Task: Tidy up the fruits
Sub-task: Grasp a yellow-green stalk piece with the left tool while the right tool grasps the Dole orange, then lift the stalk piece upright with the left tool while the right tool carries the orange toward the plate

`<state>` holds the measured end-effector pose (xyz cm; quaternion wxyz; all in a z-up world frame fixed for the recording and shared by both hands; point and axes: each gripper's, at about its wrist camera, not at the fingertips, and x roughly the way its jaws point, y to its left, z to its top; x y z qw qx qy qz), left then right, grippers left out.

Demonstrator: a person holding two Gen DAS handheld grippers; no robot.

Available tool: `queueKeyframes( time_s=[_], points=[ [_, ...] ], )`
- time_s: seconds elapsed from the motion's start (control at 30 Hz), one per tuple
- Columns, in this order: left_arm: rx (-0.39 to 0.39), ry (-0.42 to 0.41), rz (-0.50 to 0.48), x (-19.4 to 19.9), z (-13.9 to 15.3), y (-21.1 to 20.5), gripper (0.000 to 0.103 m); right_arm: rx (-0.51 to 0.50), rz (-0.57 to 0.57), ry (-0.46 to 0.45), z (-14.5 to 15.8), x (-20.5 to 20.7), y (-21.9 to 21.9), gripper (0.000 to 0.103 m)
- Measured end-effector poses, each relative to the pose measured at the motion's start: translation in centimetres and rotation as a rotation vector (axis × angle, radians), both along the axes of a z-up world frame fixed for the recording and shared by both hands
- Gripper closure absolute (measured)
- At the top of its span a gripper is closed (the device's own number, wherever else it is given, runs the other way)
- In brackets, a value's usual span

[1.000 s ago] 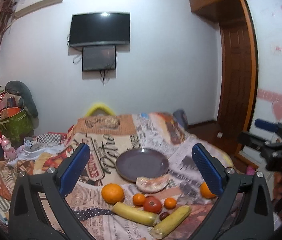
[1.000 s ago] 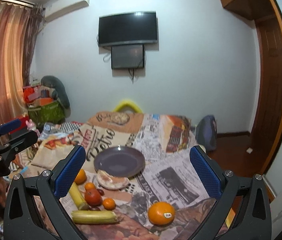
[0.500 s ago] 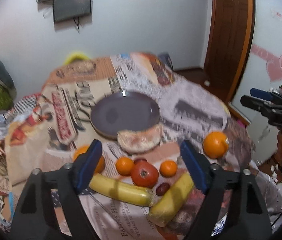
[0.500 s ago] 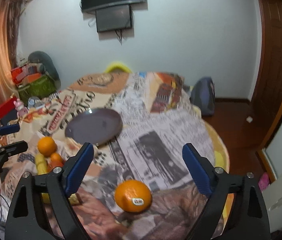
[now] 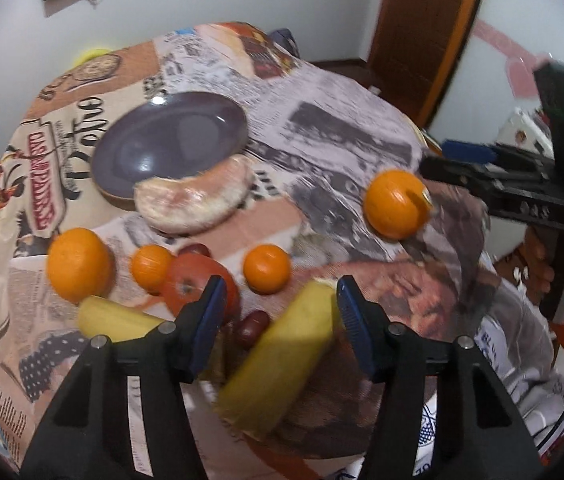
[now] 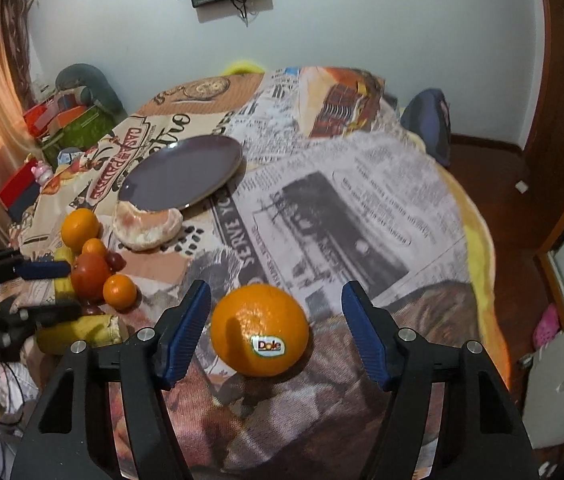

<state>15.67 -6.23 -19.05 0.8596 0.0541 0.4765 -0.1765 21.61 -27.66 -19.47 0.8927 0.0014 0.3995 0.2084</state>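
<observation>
Left claw (image 5: 280, 308): released, my pads spread with a gap on each side of what lies between them, nothing gripped.
Banana (image 5: 282, 364): lies between my left pads, slanting up toward the right pad; its far end sits just inside that pad, its near end runs under the claw body. I cannot tell whether either pad touches it.
Second banana (image 5: 118, 322): left of my left claw, partly hidden behind the left finger.
Tomato (image 5: 192, 280): just beyond my left pad, its near side covered by the pad.
Grape (image 5: 252, 326): dark red, between the tomato and the banana, inside the claw's gap.
Small oranges: one (image 5: 150, 266) touching the tomato's left side, one (image 5: 266, 268) just beyond the banana's far end.
Large orange (image 5: 78, 264): at far left, beside the second banana.
Right claw (image 6: 276, 330): released, pads wide apart, holding nothing.
Dole orange (image 6: 260, 330): on the cloth between my right pads, nearer the left pad, clear space on the right side; sticker faces me. Well apart from the other fruit.
Plate (image 5: 122, 160): purple, at the back of the table, bare.
Pomelo wedge (image 5: 194, 200): peeled, leaning on the plate's near rim.
Cloth (image 6: 341, 208): newsprint pattern, covers the round table under all the fruit.
</observation>
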Motion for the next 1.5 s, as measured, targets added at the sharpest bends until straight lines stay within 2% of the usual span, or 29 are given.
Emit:
queueKeyframes(
  time_s=[0.2,0.3,0.5,0.73,1.0,1.17,1.3,1.37,1.43,1.5],
  points=[
    [0.024,0.075,-0.041,-0.3,-1.7,-1.4,0.054,0.033,-0.015,0.042,-1.1,0.2,-0.4,0.038],
    [0.063,0.058,-0.048,-0.5,-1.9,-1.9,0.054,0.034,-0.008,0.045,-1.2,0.0,-0.4,0.038],
    [0.061,0.073,-0.044,0.8,-3.1,-1.7,0.053,0.035,0.008,0.05,-1.3,0.0,0.0,0.038],
    [0.088,0.029,-0.006,1.9,-3.4,-2.1,0.056,0.019,0.028,0.071,-2.0,0.2,0.6,0.038],
    [0.018,0.009,0.039,2.6,-1.9,-1.1,0.064,0.022,0.04,0.11,-3.1,0.8,1.0,0.036],
    [-0.011,-0.058,0.101,2.9,0.3,0.5,0.065,0.001,0.066,0.134,-3.7,1.1,1.9,0.034],
    [-0.045,-0.071,0.137,3.2,1.3,1.9,0.066,-0.052,0.071,0.126,-4.6,1.1,3.0,0.028],
    [-0.067,-0.072,0.147,3.3,1.6,2.4,0.066,-0.068,0.07,0.117,-4.7,1.1,3.3,0.028],
    [-0.08,-0.076,0.154,3.2,1.9,2.6,0.066,-0.081,0.056,0.109,-4.7,1.2,3.2,0.034],
    [-0.092,-0.088,0.158,2.9,2.3,2.8,0.066,-0.058,0.043,0.117,-4.5,1.3,2.9,0.035]
  ],
)
